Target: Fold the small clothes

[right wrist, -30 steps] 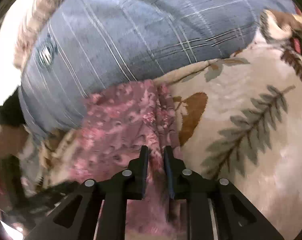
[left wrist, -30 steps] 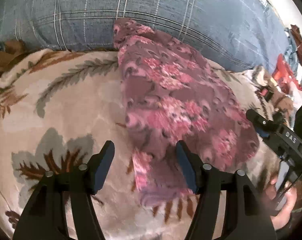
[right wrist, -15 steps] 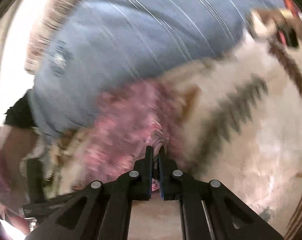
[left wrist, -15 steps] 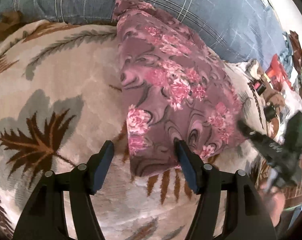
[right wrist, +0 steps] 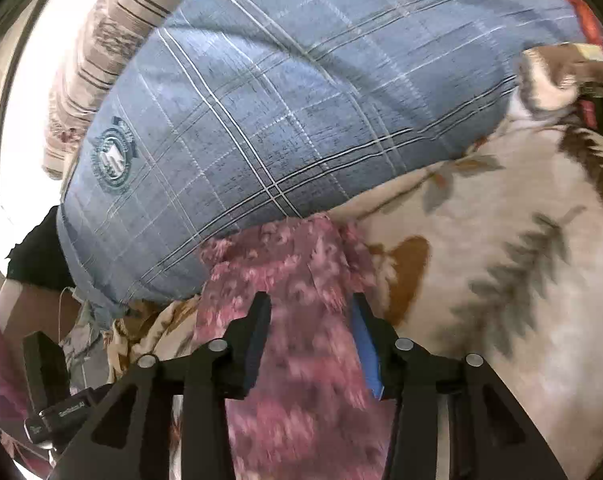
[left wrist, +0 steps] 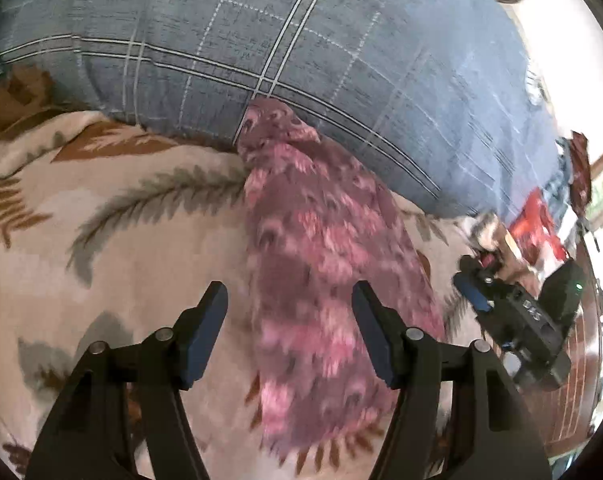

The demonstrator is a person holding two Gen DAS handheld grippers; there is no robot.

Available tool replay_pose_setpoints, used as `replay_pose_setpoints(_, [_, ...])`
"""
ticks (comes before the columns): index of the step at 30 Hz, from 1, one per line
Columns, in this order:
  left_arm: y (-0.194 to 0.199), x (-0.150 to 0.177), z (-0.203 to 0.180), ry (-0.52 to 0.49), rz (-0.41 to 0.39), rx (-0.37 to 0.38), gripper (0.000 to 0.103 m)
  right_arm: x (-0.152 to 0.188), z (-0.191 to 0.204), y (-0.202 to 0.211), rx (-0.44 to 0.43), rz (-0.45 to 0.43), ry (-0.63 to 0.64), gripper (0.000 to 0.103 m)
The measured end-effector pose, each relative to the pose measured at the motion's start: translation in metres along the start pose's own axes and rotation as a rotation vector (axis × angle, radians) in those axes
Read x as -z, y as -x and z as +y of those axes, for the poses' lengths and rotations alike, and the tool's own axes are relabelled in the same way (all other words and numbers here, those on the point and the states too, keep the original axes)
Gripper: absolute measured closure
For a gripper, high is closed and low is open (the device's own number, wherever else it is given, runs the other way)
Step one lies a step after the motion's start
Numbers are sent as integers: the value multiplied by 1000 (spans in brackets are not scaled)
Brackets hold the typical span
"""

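The pink flowered garment (left wrist: pixel 321 280) lies on the leaf-patterned blanket (left wrist: pixel 121 248) as a long narrow strip, and its far end touches the blue checked pillow (left wrist: pixel 301 60) at the back. Its long axis runs away from both grippers, from the near edge of the bed up toward the pillow, so each camera looks along the strip and not across it. The left gripper (left wrist: pixel 288 334) is wide open and holds nothing; the near end of the garment lies between its two fingers and a little toward the right one, and from the picture I cannot tell if the fingers touch the cloth or hang above it. The right gripper (right wrist: pixel 307 336) has its fingers apart too, with the cloth passing between them; they do not press on it, so I judge that it grips nothing at this moment. In the left wrist view the right gripper (left wrist: pixel 475 294) shows beside the right edge of the garment, near but apart from it. In my judgement the garment is already folded lengthwise, and the next fold must bring one short end over the other along this long axis. Both grippers stand at the near end, so either one can take this end and carry it toward the pillow; the left one is placed more centrally over it.
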State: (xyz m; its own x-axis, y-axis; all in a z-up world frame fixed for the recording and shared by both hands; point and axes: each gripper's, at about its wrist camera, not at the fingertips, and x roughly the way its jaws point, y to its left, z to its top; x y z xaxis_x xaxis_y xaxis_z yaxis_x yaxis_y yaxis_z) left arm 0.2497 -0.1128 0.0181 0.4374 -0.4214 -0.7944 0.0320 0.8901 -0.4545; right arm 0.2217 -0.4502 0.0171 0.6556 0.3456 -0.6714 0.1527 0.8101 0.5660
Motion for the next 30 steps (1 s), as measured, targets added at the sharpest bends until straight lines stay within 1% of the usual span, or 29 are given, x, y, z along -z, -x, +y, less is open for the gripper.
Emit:
replay_pose_setpoints(1, [-8, -6, 1, 6, 5, -12, 39, -5, -1, -13, 10, 17, -14, 54])
replay_pose_setpoints(2, [-15, -11, -1, 11, 9, -25, 39, -13, -4, -33, 33, 53, -33, 54])
replay_pose_setpoints(4, [-34, -21, 0, 20, 31, -53, 39, -18, -8, -58, 57, 108, -52, 54])
replay_pose_setpoints(5, [-41, -25, 1, 25, 42, -59, 39, -19, -9, -74, 66, 150, -60, 54])
replay_pose_setpoints(6, [-49, -27, 3, 27, 51, -65, 39, -20, -11, -89, 71, 197, -64, 59])
replay_pose_setpoints(7, [-56, -29, 5, 28, 56, -80, 39, -20, -8, -98, 55, 221, -40, 87])
replay_pose_setpoints(8, [-63, -32, 9, 34, 58, -102, 39, -20, -3, -99, 56, 207, -1, 94])
replay_pose_setpoints(10, [-77, -30, 20, 59, 71, -106, 39, -22, 5, -88, 39, 115, 63, 96])
replay_pose_setpoints(11, [-85, -29, 27, 78, 88, -91, 31, -22, 2, -80, 31, 60, 61, 99])
replay_pose_setpoints(12, [-90, -26, 31, 91, 96, -81, 27, -21, -4, -81, 50, 51, 43, 99])
replay_pose_setpoints(13, [-88, -24, 32, 78, 72, -76, 27, -20, -11, -86, 74, 71, 26, 99])
replay_pose_setpoints(14, [-86, -23, 27, 45, 72, -95, 27, -14, -22, -101, 125, 147, 9, 99])
replay_pose_setpoints(15, [-82, -22, 25, 21, 79, -107, 27, -11, -26, -102, 113, 158, 1, 98])
replay_pose_setpoints(17, [-67, -20, 24, 9, 63, -89, 29, -14, -23, -90, 115, 131, 1, 91])
replay_pose_setpoints(18, [-52, -17, 26, 25, 28, -60, 29, -16, -20, -78, 108, 103, 1, 89])
replay_pose_setpoints(19, [-43, -14, 27, 38, 5, -36, 29, -16, -17, -64, 61, 69, 3, 89])
replay_pose_setpoints(20, [-31, -8, 27, 49, -14, -9, 29, -14, -13, -49, -30, 34, 15, 89])
replay_pose_setpoints(21, [-24, -2, 29, 57, -28, 13, 29, -12, -9, -40, -87, 27, 34, 88])
replay_pose_setpoints(22, [-20, 7, 30, 61, -36, 19, 29, -8, -6, -35, -118, 26, 53, 86])
replay_pose_setpoints(23, [-21, 15, 30, 54, -33, 9, 29, -3, -2, -32, -142, 30, 81, 85])
replay_pose_setpoints(24, [-28, 22, 29, 31, -17, -20, 29, 6, 0, -33, -151, 47, 115, 83])
replay_pose_setpoints(25, [-39, 29, 26, -5, 11, -67, 28, 16, 0, -39, -120, 82, 153, 84])
replay_pose_setpoints(26, [-49, 35, 23, -39, 27, -112, 26, 21, -2, -48, -56, 129, 185, 86])
replay_pose_setpoints(27, [-53, 34, 18, -59, 15, -132, 26, 31, -6, -63, 30, 200, 225, 89])
replay_pose_setpoints(28, [-50, 31, 18, -63, 10, -140, 26, 34, -4, -59, 42, 153, 261, 90])
replay_pose_setpoints(29, [-43, 29, 17, -57, 17, -131, 28, 34, 0, -50, 68, 138, 278, 90])
replay_pose_setpoints(30, [-35, 27, 17, -41, 23, -100, 28, 33, 2, -45, 85, 138, 273, 87])
